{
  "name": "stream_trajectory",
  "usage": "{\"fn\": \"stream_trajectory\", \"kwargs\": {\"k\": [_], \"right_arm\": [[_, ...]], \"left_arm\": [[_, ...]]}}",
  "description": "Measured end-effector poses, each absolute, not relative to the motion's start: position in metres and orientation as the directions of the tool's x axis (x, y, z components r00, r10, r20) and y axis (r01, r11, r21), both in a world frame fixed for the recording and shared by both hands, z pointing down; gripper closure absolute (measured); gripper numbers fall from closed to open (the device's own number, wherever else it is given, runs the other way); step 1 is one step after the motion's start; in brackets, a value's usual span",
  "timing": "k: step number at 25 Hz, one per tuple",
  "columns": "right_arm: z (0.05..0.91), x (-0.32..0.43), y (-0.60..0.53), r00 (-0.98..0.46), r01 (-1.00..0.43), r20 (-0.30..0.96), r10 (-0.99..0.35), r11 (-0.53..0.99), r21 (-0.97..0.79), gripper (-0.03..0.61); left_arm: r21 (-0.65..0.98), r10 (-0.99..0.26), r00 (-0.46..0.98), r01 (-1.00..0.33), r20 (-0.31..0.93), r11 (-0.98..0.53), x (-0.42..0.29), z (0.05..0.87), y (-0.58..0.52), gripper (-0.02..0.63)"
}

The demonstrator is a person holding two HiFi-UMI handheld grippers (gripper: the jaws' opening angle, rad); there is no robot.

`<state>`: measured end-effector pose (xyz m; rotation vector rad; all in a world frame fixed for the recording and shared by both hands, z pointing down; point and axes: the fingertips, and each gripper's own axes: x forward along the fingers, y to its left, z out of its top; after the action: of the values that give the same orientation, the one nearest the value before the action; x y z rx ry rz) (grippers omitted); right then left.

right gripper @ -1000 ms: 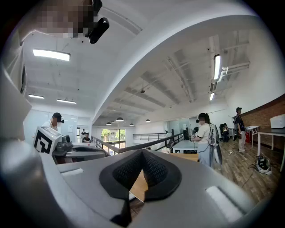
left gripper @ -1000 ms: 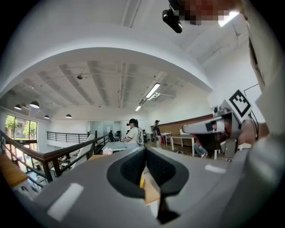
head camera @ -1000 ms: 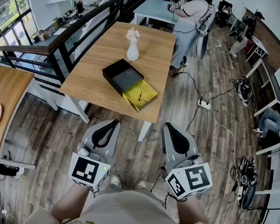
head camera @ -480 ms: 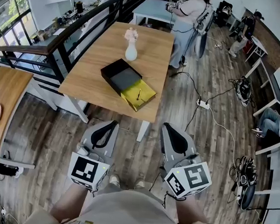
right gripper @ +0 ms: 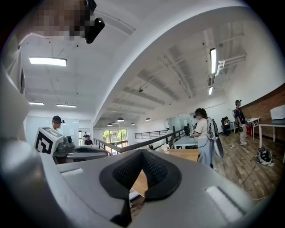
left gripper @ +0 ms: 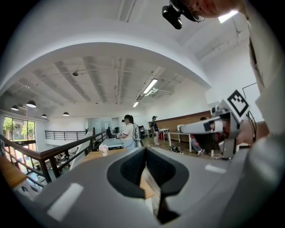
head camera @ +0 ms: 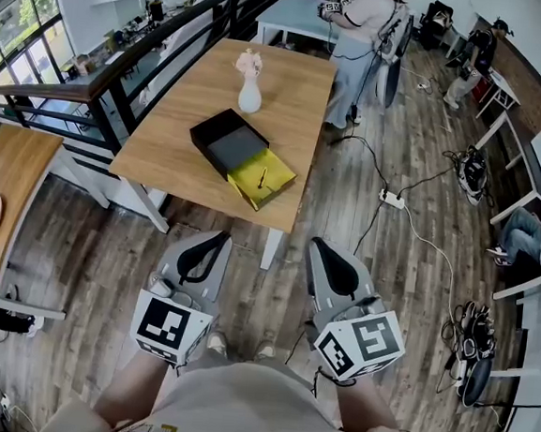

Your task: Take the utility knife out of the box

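Though shifted slightly since a second ago, still hangs short of the table (head camera: pixel 190 109), left gripper (head camera: pixel 214 241) and right gripper (head camera: pixel 322 251) closed on nothing, utility knife (head camera: pixel 262 177) untouched in the open box (head camera: pixel 205 131) by the table's front edge.

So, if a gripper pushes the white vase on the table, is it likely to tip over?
Probably yes. The white vase looks tall and narrow, with pink flowers on top, so a high push may tip it. It seems ceramic, so likely smooth and breakable. It stands apart from the yellow box, so reaching there should spare it.
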<state>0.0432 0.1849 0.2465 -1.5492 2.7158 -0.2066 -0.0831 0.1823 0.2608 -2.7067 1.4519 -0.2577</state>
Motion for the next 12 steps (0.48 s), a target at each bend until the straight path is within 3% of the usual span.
{"fn": "stream_trajectory", "kwargs": {"k": [12], "right_arm": [[0.259,0.093,0.186,-0.54,-0.838,0.066,-0.839,0.529,-0.129,0.578]], "left_arm": [[-0.131,-0.842,0.516,-0.834,0.157,-0.535,-0.033,0.276,0.183,0.612]]}}
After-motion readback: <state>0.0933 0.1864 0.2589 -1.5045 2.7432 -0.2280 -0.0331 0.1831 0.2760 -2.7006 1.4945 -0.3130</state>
